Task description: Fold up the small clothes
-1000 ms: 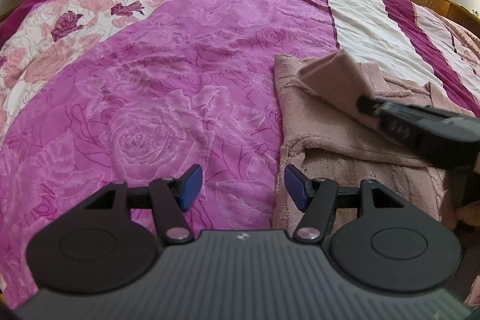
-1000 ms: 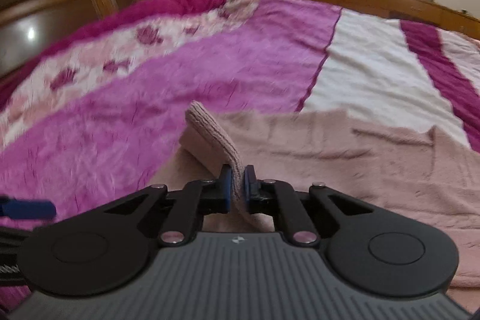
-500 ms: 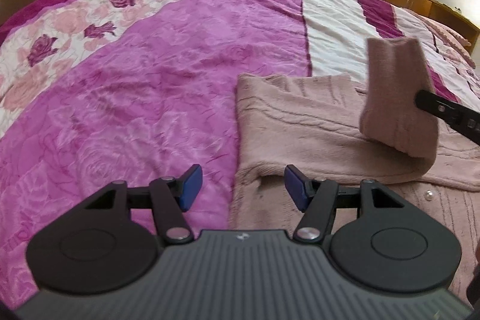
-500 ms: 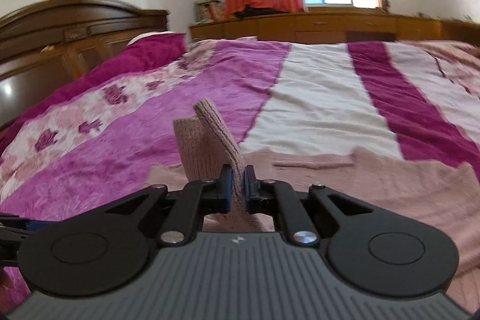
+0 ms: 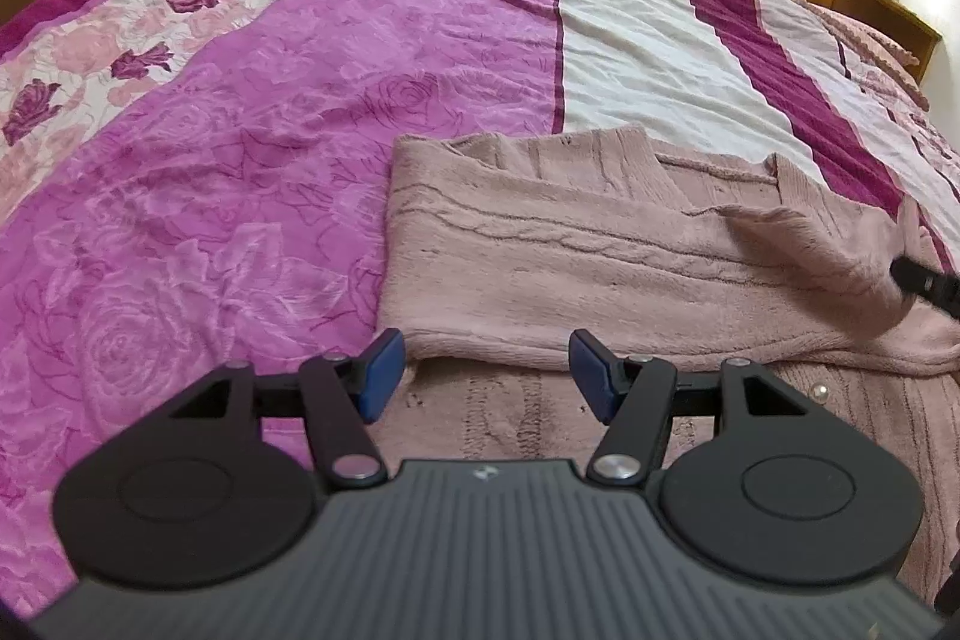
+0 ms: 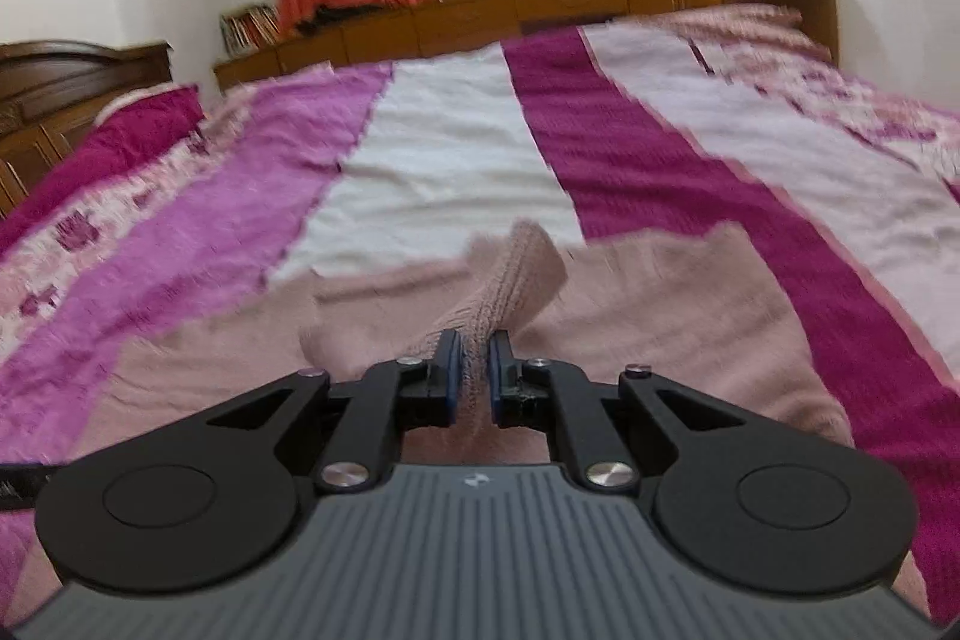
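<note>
A dusty-pink knit cardigan (image 5: 540,256) lies flat on the bed, one sleeve folded across its body. My left gripper (image 5: 480,373) hovers open over the cardigan's near left part, nothing between its blue pads. My right gripper (image 6: 471,370) is shut on the ribbed cuff of the sleeve (image 6: 510,280), which stands up just past its fingertips. In the left wrist view that held cuff (image 5: 840,256) shows at the far right, lifted a little off the cardigan, with a black fingertip (image 5: 918,277) of the right gripper on it. A pearl button (image 5: 819,391) shows on the cardigan's front.
The bedspread (image 5: 270,148) is magenta with rose patterns and has cream (image 6: 444,160) and dark pink stripes. A dark wooden headboard (image 6: 66,76) stands at the left. Low wooden cabinets (image 6: 480,16) run along the far side under a curtained window.
My right gripper carried the sleeve cuff across the cardigan to the right and lower. The sleeve now lies spread over the body. The left gripper shifted right over the cardigan, still open.
</note>
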`<state>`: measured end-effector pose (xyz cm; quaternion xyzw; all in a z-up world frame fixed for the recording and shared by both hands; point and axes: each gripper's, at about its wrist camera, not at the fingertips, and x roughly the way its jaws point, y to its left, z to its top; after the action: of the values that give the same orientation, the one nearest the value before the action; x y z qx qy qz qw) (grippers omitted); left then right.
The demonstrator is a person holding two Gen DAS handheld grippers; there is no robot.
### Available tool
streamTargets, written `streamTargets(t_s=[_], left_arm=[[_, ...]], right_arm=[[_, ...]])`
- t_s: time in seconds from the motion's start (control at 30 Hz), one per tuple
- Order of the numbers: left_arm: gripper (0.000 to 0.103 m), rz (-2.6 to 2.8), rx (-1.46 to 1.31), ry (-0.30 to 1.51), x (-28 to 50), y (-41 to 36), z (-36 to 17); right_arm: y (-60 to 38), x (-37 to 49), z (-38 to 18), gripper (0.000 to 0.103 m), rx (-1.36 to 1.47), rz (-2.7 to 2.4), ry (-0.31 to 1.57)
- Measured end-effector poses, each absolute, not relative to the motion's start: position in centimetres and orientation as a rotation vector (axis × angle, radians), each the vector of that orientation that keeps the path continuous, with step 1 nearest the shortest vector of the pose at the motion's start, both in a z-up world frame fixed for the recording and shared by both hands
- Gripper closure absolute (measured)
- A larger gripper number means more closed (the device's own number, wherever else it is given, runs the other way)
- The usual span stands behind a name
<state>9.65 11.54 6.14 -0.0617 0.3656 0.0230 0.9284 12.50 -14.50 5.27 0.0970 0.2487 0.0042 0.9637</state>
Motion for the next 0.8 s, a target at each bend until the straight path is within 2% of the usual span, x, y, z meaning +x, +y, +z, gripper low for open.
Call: streamTargets(t_s=[0.1, 0.17, 0.23, 0.27, 0.53, 0.8], left_arm=[[0.041, 0.054, -0.137, 0.757, 10.3, 11.3, 6.2], [0.041, 0.048, -0.141, 0.757, 10.7, 11.0, 6.3], [0.041, 0.042, -0.132, 0.758, 11.1, 10.6, 6.5], [0.041, 0.037, -0.126, 0.759, 11.2, 10.4, 6.5], [0.041, 0.015, -0.080, 0.777, 12.1, 8.5, 5.8], [0.041, 0.004, -0.036, 0.793, 13.0, 7.1, 4.9]], right_arm=[[-15.7, 13.1, 3.7, 0.093, 0.215, 0.025, 0.602], [-16.6, 12.9, 3.1, 0.083, 0.250, 0.029, 0.625], [-17.4, 12.7, 3.0, 0.062, 0.277, 0.023, 0.632], [-17.8, 12.5, 3.0, 0.059, 0.279, 0.020, 0.632], [-21.6, 12.3, 4.7, 0.052, 0.394, 0.031, 0.605], [-22.5, 16.5, 3.1, 0.052, 0.414, 0.024, 0.663]])
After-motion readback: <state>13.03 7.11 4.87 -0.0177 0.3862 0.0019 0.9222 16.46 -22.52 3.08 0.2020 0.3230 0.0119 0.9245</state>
